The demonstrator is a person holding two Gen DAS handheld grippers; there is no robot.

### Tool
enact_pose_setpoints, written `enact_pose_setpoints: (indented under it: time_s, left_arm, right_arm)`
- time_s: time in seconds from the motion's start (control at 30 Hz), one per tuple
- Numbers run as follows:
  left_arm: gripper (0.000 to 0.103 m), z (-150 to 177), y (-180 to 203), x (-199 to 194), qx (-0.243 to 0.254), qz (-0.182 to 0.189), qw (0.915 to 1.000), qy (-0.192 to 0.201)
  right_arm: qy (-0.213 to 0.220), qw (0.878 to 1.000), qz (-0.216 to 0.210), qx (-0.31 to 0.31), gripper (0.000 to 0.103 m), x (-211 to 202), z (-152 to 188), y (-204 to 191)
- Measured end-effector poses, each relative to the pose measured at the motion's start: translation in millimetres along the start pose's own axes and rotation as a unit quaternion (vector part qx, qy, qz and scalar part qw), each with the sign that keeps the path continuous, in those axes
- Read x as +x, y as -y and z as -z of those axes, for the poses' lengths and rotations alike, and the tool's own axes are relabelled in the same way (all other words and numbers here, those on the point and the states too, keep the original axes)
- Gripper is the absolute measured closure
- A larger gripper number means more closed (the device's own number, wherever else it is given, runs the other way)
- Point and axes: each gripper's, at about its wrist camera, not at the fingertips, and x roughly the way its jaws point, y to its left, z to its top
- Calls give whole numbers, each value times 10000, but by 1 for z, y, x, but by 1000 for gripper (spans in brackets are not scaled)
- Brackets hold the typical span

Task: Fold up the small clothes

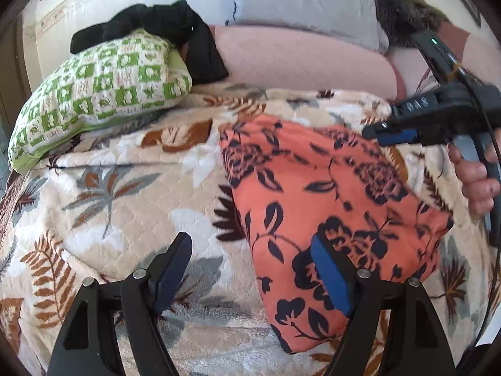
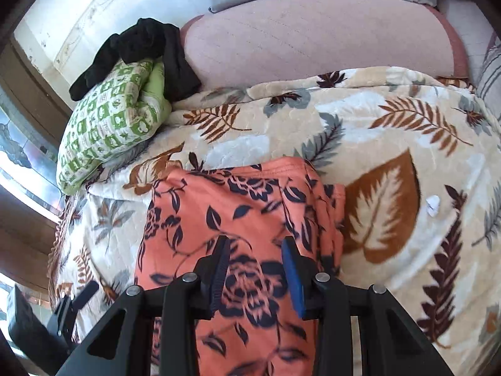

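Both tongs [image 1: 250, 269] [image 2: 255, 269] agape above folded orange garment [image 1: 328, 194], dark floral print.

My left hand-held gripper [image 1: 250, 269] is matt black plastic with dull metal pins, its pads ribbed blue rubber by the look. The garment [image 1: 328, 194] is thin, smooth orange printed cloth. The blanket [image 1: 125, 206] under it is plush, quilted fleece. At ten o'clock lies a pillow [image 1: 94, 94] of matt woven cotton, with soft black cloth [image 1: 175, 28] draped on top.
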Motion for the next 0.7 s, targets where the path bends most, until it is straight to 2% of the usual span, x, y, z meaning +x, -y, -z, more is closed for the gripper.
enact_pose_setpoints:
  time_s: [0.03, 0.1, 0.13, 0.17, 0.23, 0.3, 0.37, 0.47, 0.5, 0.57, 0.6, 0.63, 0.7]
  left_arm:
    - [23, 5, 5, 13, 138, -101, 9995, -266]
    - [22, 12, 9, 20, 162, -162, 9995, -230]
    - [23, 10, 11, 18, 195, -214, 9993, -226]
    - [23, 9, 11, 15, 251, -205, 9992, -224]
    - [23, 10, 9, 13, 257, -126, 9993, -241]
    - [23, 11, 2, 16, 17, 33, 9995, -322]
    - [23, 11, -4, 17, -178, 184, 9988, -412]
    - [22, 11, -5, 18, -213, 221, 9986, -435]
    - [22, 11, -4, 18, -176, 194, 9988, -414]
    - [21, 12, 0, 16, -55, 39, 9994, -336]
    - [21, 11, 1, 16, 12, 20, 9995, -318]
    - [21, 11, 2, 15, 53, 9, 9995, -320]
    - [21, 10, 1, 13, 46, 45, 9995, -316]
  right_arm:
    - [-144, 9998, 152, 15, 65, 20, -9, -2]
    - [-647, 9961, 572, 206, 65, 73, -16, 7]
    - [-715, 9953, 514, 404, 65, 88, -17, 15]
    - [-524, 9965, 485, 431, 65, 84, -20, 15]
    - [-459, 9971, 519, 306, 63, 72, -29, 2]
    - [-230, 9996, 112, 144, 63, 60, -35, -16]
    - [-188, 9994, -293, 15, 64, 56, -41, -38]
    - [-245, 9960, -832, -223, 63, 73, -45, -76]
    - [-344, 9956, -842, -239, 63, 89, -45, -86]
    - [-800, 9954, -522, -107, 64, 134, -43, -91]
    - [-742, 9958, -534, -77, 65, 145, -41, -90]
    - [-441, 9972, -586, -130, 65, 140, -41, -91]
    - [-443, 9970, -640, 43, 65, 131, -42, -88]
